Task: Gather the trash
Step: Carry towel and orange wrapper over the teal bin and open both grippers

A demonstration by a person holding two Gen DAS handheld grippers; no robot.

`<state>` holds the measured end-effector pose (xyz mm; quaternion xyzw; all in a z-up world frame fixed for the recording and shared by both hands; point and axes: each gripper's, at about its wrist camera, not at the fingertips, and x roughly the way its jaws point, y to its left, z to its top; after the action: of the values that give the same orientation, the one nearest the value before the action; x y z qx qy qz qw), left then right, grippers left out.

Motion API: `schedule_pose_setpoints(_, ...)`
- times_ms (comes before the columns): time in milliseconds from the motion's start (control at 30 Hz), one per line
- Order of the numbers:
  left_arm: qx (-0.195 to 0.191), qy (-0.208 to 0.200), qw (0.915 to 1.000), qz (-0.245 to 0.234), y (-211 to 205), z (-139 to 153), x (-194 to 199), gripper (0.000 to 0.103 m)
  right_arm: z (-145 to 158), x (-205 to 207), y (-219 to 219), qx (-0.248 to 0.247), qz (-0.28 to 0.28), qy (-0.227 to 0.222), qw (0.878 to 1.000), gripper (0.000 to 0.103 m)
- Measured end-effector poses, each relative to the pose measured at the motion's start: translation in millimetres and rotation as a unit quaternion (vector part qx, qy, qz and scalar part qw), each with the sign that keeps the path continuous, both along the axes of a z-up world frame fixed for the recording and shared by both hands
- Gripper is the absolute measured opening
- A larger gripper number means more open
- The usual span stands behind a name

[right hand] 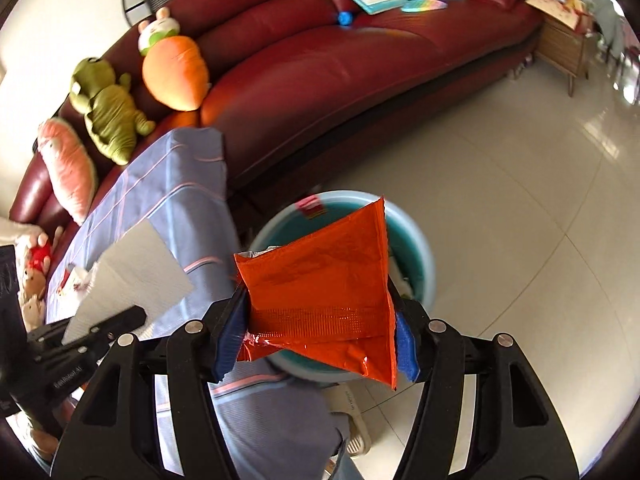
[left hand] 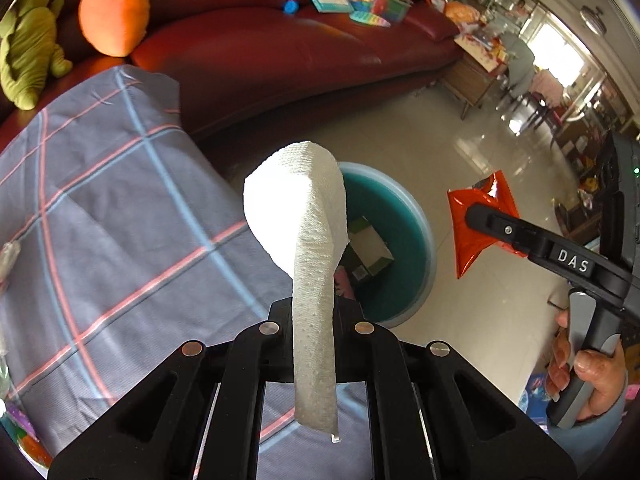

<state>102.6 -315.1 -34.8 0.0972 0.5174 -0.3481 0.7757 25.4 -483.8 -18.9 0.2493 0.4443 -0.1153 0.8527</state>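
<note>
Both grippers angled steeply down over teal bin (left hand: 404, 216) beside sofa (left hand: 304, 52); left gripper (left hand: 316, 316) clamped on paper towel (left hand: 304, 216); right gripper (right hand: 320, 336) held red wrapper (right hand: 320, 280), jaws half apart; hand (left hand: 588, 376) gripped its handle.

A folded white paper towel (left hand: 308, 216) stands up from closed gripper jaws, its embossed strip trailing down, above a round blue bin (left hand: 424, 240) on the tiled floor. A crumpled, torn-open orange snack wrapper (right hand: 320, 292) spans blue pads over the same bin, which already holds a small carton (left hand: 370, 250).
</note>
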Motion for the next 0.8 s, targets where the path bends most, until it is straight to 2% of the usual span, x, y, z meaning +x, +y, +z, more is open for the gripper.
schedule_pose_setpoints(367,0.023,0.035,0.9988,-0.025,-63.0,-40.7,12.6,0.008,-20.1,1.7,-36.7,0.016,-0.019,0.021,0.999,0.059)
schedule_pose_setpoints(467,0.029,0.041,0.9984,-0.025,-74.2,-49.3,16.3,0.011,-20.4,4.0,-41.3,0.014,-0.022,0.023,0.999,0.06)
schedule_pose_setpoints(500,0.032,0.043,0.9983,-0.023,-75.7,-51.9,17.8,0.021,-20.9,4.5,-42.3,0.013,-0.022,0.024,0.999,0.06)
schedule_pose_setpoints(533,0.035,0.044,0.9982,-0.021,-76.5,-54.5,18.5,0.039,-21.4,5.4,-43.7,0.013,-0.022,0.024,0.999,0.06)
schedule_pose_setpoints(567,0.039,0.041,0.9982,-0.018,-76.3,-56.8,19.5,0.05,-22.1,5.7,-44.7,0.014,-0.022,0.024,0.999,0.06)
schedule_pose_setpoints(600,0.043,0.033,0.9985,-0.014,-75.3,-58.0,19.9,0.066,-23.3,6.6,-45.3,0.014,-0.023,0.025,0.999,0.06)
schedule_pose_setpoints(633,0.044,0.026,0.9986,-0.011,-74.5,-57.9,19.0,0.072,-25.3,7.6,-45.1,0.016,-0.022,0.026,0.999,0.06)
schedule_pose_setpoints(800,0.047,0.02,0.9987,-0.005,-63.5,-56.7,23.0,0.08,-33.0,12.1,-42.1,0.023,-0.019,0.033,0.999,0.06)
